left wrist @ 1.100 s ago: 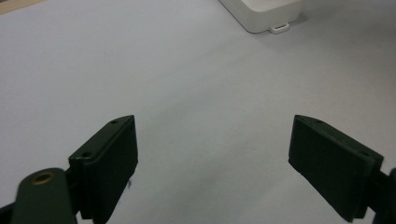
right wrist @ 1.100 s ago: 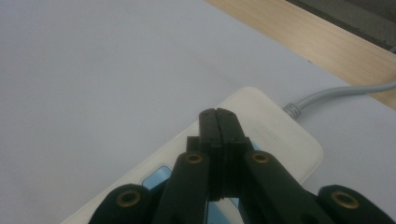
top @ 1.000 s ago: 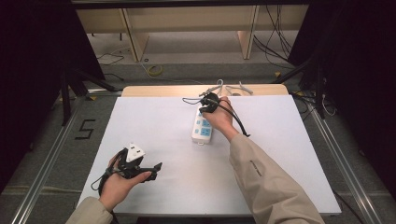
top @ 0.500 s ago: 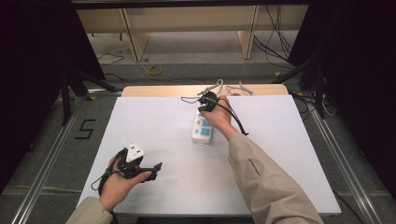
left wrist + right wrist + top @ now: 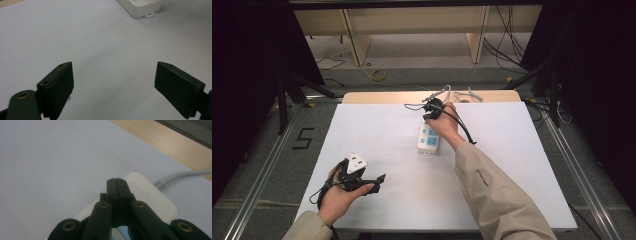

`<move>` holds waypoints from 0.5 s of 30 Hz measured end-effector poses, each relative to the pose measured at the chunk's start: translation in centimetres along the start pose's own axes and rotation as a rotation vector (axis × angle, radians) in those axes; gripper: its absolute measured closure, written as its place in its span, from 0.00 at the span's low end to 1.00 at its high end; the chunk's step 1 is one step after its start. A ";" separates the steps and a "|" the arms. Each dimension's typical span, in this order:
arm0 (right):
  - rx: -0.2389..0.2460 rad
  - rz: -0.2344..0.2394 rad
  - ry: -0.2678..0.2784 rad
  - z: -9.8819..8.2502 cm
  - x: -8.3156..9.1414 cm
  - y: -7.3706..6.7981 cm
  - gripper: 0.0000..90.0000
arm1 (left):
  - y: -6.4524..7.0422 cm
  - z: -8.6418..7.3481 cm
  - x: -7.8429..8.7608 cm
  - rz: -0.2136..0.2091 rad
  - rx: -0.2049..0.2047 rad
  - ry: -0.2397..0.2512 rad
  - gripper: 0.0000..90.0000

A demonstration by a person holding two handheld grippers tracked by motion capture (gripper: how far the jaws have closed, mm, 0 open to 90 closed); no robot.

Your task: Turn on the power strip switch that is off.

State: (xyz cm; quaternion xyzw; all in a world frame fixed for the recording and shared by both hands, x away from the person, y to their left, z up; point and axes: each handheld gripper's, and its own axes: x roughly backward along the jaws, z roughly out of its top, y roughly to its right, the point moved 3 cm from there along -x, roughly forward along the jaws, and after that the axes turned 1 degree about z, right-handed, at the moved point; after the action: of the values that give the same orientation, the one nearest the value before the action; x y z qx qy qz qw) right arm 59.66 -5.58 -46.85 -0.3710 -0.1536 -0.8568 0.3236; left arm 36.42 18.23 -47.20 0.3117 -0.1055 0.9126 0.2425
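Observation:
A white power strip (image 5: 429, 138) lies near the middle of the white table (image 5: 522, 165), its grey cable (image 5: 182, 176) running off toward the far edge. My right gripper (image 5: 432, 109) hovers at the strip's far end; in the right gripper view its jaws are pressed together with nothing between them, tips (image 5: 116, 183) over the strip's end (image 5: 150, 195). My left gripper (image 5: 379, 178) sits at the front left of the table, held in a hand. In the left gripper view its pads (image 5: 58, 86) stand wide apart over bare table, with the strip's near end (image 5: 142, 8) far ahead.
A strip of bare wood (image 5: 377, 96) shows along the table's far edge, with grey cable loops (image 5: 462, 93) lying on it. Shelving legs (image 5: 354, 42) and floor cables stand beyond. Metal rails (image 5: 262, 172) run beside the table.

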 end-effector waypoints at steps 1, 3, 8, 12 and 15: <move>-0.001 0.000 -0.003 0.0 0.0 0.0 1.00 | 0.0 0.0 0.0 0.000 0.000 0.000 0.17; 0.002 -0.001 -0.008 0.0 0.0 0.0 1.00 | 0.0 0.0 0.0 -0.001 -0.001 -0.001 0.17; 0.002 -0.003 -0.010 -0.1 -0.2 0.1 1.00 | 0.0 0.0 0.0 -0.001 -0.001 -0.001 0.17; 0.000 -0.003 -0.014 -0.1 -0.3 0.1 1.00 | 0.0 0.0 0.0 0.000 -0.001 -0.001 0.17; -0.004 -0.003 -0.019 -0.1 -0.3 0.1 1.00 | 0.0 0.0 0.0 0.001 -0.002 -0.003 0.17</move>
State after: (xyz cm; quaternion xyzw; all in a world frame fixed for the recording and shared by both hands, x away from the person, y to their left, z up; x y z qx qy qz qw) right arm 59.84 -5.60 -47.17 -0.3795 -0.1554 -0.8541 0.3199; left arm 36.43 18.21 -47.20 0.3126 -0.1067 0.9122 0.2424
